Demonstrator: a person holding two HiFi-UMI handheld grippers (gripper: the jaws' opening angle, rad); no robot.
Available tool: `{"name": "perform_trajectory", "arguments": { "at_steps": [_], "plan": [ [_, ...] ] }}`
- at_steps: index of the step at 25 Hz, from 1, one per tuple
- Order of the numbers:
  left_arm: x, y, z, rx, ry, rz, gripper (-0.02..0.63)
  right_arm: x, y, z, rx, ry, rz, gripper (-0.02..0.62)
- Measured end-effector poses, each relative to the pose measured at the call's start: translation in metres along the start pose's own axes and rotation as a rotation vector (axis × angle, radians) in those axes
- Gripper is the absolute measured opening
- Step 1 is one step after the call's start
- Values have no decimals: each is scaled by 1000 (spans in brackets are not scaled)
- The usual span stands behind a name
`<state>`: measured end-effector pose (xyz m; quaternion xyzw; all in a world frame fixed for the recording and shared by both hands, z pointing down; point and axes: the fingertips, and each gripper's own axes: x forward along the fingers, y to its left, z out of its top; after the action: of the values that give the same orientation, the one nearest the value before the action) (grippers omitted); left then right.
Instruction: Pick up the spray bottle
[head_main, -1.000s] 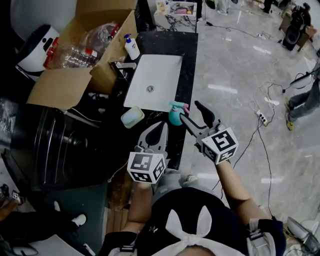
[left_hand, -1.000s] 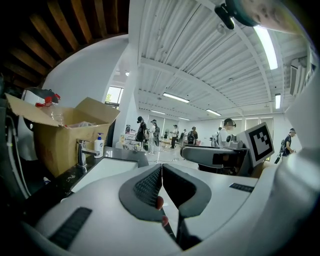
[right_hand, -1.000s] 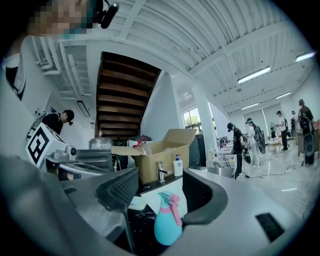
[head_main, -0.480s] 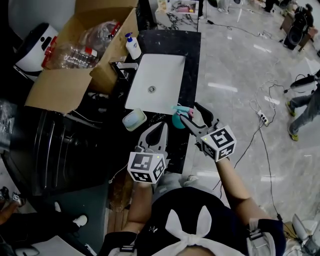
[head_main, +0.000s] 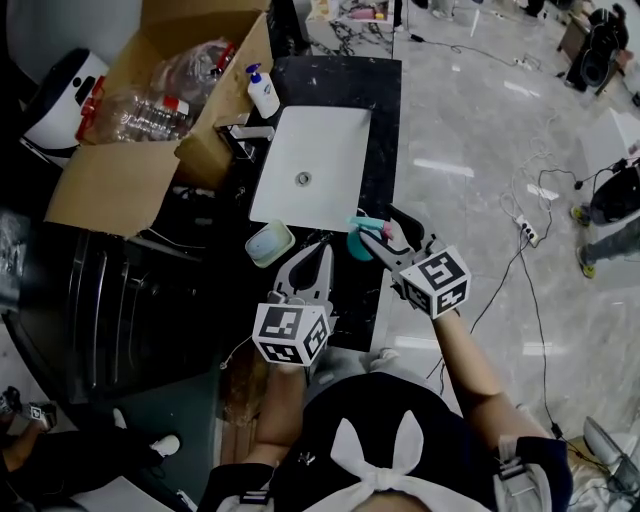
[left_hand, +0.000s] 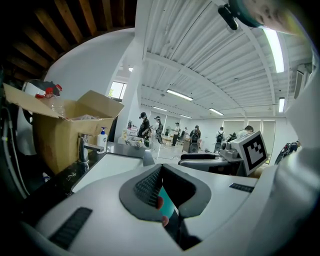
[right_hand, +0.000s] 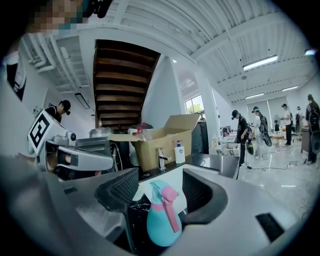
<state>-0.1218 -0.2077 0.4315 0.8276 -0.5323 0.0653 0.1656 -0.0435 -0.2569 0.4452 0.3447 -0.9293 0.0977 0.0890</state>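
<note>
Item: spray bottle (head_main: 358, 240), teal body with pink trigger. It stands upright on the black counter (head_main: 385, 100) at centre frame in the head view, just below the near edge of the white sink (head_main: 320, 135) and right of a pale green dish (head_main: 267, 243). Right gripper (head_main: 380, 222): jaws spread wide, one either side of the bottle, with a gap showing on each side in the right gripper view. This looks like a stance lined up for closing on the neck or upper body, with no grip yet made. Left gripper (head_main: 322, 252): jaws drawn together on nothing. It is held low at lower centre, apart from the bottle, apparently idle to leave the approach free. Obscured: in the right gripper view the bottle's base is cut off by the gripper's own body. From the head view the near jaw crosses part of the bottle, so the nozzle direction is hard to read there. In the left gripper view a teal sliver shows in the opening behind the closed pads and cannot be identified.
</note>
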Motion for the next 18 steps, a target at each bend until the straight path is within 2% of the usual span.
{"name": "perform_trajectory", "arguments": {
  "at_steps": [18],
  "plan": [
    [9,14,-5,-10,22,-10,26,19,-1,-19,-13,71,19,259]
  ]
}}
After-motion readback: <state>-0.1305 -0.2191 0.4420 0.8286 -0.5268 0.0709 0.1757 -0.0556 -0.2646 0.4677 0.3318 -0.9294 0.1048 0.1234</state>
